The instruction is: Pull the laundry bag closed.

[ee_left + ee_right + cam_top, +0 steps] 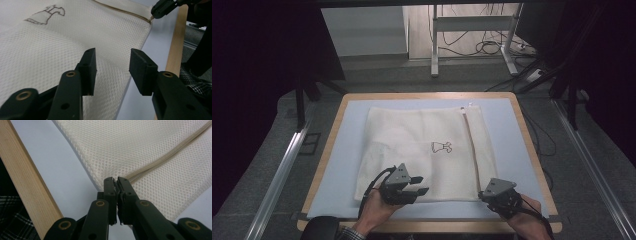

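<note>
A cream mesh laundry bag (422,145) lies flat on the table, with a small dress drawing (441,147) and a tan zipper (472,150) along its right side. My left gripper (423,185) hovers over the bag's near edge. In the left gripper view the jaws (112,62) stand apart above the mesh (50,50), with nothing pressed between them. My right gripper (483,195) sits at the bag's near right corner. In the right gripper view it (115,180) is shut on the near end of the zipper (170,155).
The bag rests on a light blue mat (337,165) framed by a wooden table rim (532,145). Metal rails (282,170) run along both sides of the table. Desk legs and cables (482,45) lie on the floor beyond the far edge.
</note>
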{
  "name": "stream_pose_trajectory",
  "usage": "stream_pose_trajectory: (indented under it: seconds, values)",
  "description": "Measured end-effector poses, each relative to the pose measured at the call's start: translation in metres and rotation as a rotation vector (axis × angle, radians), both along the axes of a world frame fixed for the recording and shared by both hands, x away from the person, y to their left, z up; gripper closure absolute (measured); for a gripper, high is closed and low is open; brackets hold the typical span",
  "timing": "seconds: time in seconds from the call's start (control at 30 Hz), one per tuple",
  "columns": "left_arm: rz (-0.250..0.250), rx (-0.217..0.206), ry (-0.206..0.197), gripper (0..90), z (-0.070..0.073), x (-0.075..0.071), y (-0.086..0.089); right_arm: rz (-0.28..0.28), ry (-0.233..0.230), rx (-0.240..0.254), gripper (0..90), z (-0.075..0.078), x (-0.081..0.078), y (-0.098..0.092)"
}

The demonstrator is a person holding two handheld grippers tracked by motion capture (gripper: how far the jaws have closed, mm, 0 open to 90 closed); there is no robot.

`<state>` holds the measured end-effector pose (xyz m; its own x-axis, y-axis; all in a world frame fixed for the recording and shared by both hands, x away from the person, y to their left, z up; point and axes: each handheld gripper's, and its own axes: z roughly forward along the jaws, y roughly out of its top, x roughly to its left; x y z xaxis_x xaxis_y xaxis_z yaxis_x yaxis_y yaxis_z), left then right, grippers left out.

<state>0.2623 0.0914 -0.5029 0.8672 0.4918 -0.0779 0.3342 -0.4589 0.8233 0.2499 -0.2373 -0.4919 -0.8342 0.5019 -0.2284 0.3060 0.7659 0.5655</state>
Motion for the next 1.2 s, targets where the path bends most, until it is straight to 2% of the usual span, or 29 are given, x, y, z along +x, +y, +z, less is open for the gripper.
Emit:
stream_pose_trajectory:
  seconds: [0.2, 0.4, 0.83, 1.1, 1.2]
  values:
    - [-0.03, 0.016, -0.004, 65.6, -0.003, 0.004, -0.018, -0.006, 0.001, 0.008, 84.7, 0.0, 0.0, 0.0]
    - [-0.051, 0.032, -0.009, 69.0, -0.005, 0.009, -0.033, -0.005, 0.003, 0.011, 84.8, 0.0, 0.001, -0.001]
    - [-0.098, 0.039, -0.004, 81.7, -0.009, 0.016, -0.061, -0.001, 0.0, 0.011, 84.8, -0.001, 0.001, 0.0]
    - [-0.118, 0.025, 0.024, 88.0, -0.01, 0.022, -0.074, 0.006, -0.006, 0.002, 84.8, -0.001, 0.001, 0.001]
    - [-0.131, 0.035, 0.03, 89.6, -0.01, 0.023, -0.08, 0.001, -0.006, 0.006, 84.8, -0.001, 0.001, 0.001]
